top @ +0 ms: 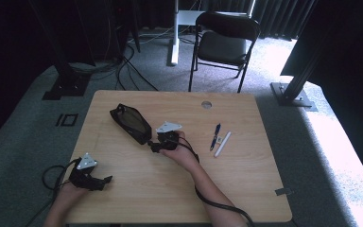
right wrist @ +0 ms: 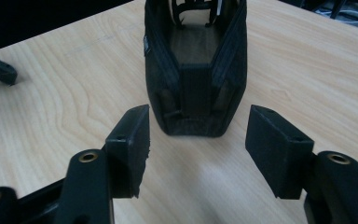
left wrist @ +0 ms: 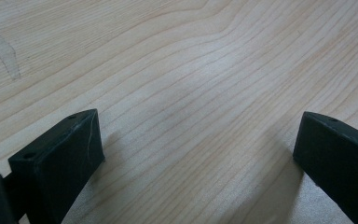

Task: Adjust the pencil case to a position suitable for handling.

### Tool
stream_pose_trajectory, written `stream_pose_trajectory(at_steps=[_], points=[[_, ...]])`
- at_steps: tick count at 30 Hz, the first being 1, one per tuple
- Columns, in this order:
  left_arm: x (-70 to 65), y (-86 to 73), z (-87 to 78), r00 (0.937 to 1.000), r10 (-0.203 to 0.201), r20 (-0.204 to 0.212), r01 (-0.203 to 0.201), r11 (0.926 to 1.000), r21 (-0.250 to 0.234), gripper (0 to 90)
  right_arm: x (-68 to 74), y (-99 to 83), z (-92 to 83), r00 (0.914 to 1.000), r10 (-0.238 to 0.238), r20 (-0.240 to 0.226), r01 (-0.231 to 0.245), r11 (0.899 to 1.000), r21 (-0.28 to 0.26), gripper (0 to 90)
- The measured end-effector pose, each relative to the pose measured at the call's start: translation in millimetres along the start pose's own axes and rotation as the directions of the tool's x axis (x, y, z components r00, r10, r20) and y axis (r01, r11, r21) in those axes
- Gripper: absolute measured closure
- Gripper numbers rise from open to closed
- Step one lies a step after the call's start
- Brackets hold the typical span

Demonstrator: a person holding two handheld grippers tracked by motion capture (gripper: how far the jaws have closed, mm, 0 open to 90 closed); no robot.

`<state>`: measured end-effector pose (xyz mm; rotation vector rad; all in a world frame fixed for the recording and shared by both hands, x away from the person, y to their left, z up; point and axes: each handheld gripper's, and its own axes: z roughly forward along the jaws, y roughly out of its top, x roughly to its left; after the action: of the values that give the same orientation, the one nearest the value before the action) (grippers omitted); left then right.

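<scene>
Grey carpet surrounds your wooden bench point(top: 246, 179). Right claw point(right wrist: 196, 140), jaws spread, faces the black mesh pencil pouch point(right wrist: 196, 70) at bench centre, apparently lined up to grip. Left claw point(left wrist: 196, 154) rests open, clear.

A pouch point(top: 131, 123) lies on the table point(top: 246, 179), left of centre. The right gripper point(top: 163, 142) sits just right of its near end. Further right, a pen point(top: 215, 136) and marker point(top: 222, 144) lie side by side. The left gripper point(top: 94, 179) rests near the front left edge. A chair point(top: 224, 42) stands behind the table.
</scene>
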<state>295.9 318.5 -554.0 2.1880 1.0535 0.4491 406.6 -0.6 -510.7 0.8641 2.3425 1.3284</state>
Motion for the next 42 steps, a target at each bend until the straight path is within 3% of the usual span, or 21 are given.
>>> stream_pose_trajectory(at_steps=[3,9,12,17,18,25,42], points=[[0.1,0.0,0.0,1.0,0.001,0.0,-0.001,1.0,0.0,1.6,1.0,3.9,3.9,0.9999,-0.011,0.011,0.011,1.0,-0.012,39.9],[0.1,0.0,0.0,1.0,0.001,0.0,-0.001,1.0,0.0,1.6,3.6,11.6,16.7,0.9999,-0.012,0.009,0.011,1.0,0.018,42.3],[0.1,0.0,0.0,1.0,0.001,0.0,-0.001,1.0,0.0,1.6,3.4,17.2,21.2,0.9997,-0.002,0.026,0.002,1.0,0.018,48.5],[0.0,0.0,0.0,1.0,0.0,0.0,0.0,1.0,0.0,1.6,2.4,22.3,22.9,0.9992,0.039,0.012,-0.039,0.999,0.028,71.6],[0.0,0.0,0.0,1.0,0.0,0.0,0.0,1.0,0.0,1.6,1.9,21.9,22.1,0.9991,0.039,0.014,-0.04,0.999,0.033,72.4],[0.0,0.0,0.0,1.0,0.0,0.0,0.0,1.0,0.0,1.6,-4.0,15.1,9.9,0.9981,0.059,0.016,-0.059,0.997,0.045,73.1],[0.0,0.0,0.0,1.0,0.0,0.0,0.0,1.0,0.0,1.6,-20.8,-13.9,-39.3,0.9957,0.088,0.028,-0.09,0.995,0.049,73.2]])
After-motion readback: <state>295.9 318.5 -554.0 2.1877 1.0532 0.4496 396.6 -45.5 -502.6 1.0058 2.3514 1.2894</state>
